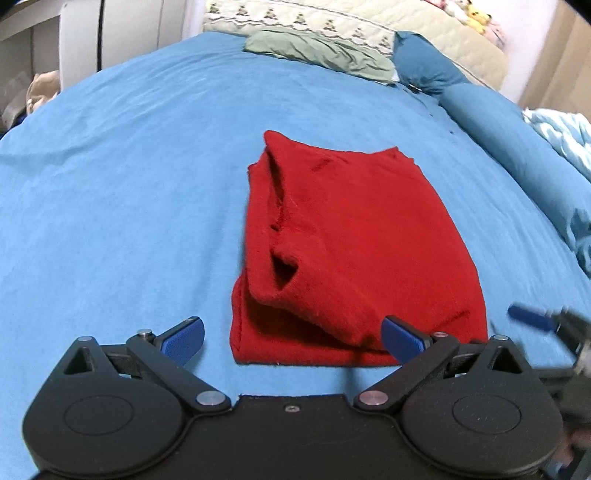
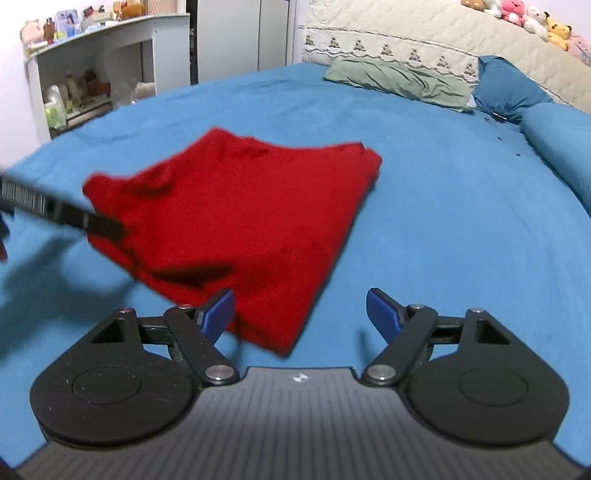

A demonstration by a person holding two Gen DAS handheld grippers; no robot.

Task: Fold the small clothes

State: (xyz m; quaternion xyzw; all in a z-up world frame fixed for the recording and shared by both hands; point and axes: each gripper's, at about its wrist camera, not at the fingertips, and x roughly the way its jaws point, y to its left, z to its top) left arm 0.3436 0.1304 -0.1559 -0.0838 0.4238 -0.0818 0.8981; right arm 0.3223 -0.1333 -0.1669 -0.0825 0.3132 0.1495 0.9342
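Observation:
A red garment lies folded into a rough rectangle on the blue bedsheet; it also shows in the right wrist view. My left gripper is open and empty, just in front of the garment's near edge, its right fingertip over the near right corner. My right gripper is open and empty, at the garment's near corner, its left fingertip over the cloth. The right gripper's blue fingertip shows at the right in the left wrist view. The left gripper's dark finger shows blurred at the garment's left edge.
A green pillow and dark blue pillows lie at the head of the bed, by a quilted headboard with plush toys. A blue bolster runs along the right side. A white shelf stands off the left.

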